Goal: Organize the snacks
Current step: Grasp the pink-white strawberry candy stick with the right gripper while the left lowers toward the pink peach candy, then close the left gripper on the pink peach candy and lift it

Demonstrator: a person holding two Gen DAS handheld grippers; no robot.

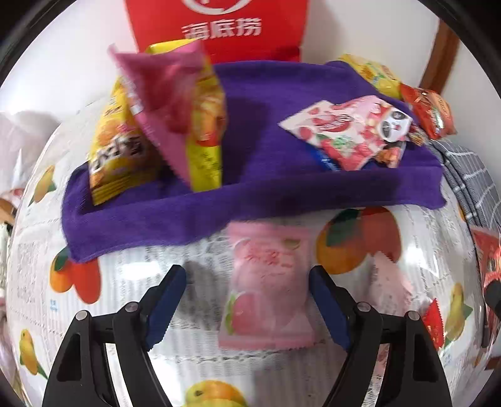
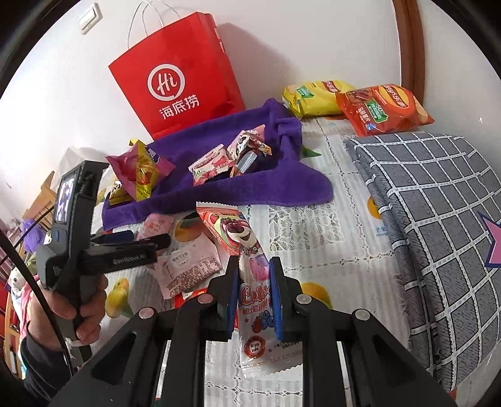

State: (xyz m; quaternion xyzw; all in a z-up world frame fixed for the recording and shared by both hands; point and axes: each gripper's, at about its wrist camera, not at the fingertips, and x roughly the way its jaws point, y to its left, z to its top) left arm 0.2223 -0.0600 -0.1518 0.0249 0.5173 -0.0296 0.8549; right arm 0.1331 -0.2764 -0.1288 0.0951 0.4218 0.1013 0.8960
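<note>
The left gripper (image 1: 247,308) hangs with its blue-padded jaws spread wide over a fruit-printed tablecloth (image 1: 360,344), a pink snack packet (image 1: 266,291) lying between the pads, apparently untouched. Just beyond, a purple towel (image 1: 250,194) carries two heaps: yellow and magenta packets (image 1: 162,125) toward its left edge, a strawberry-printed packet (image 1: 341,131) with others toward its right. A red paper bag (image 1: 219,28) stands behind the towel, against the white wall.
</note>
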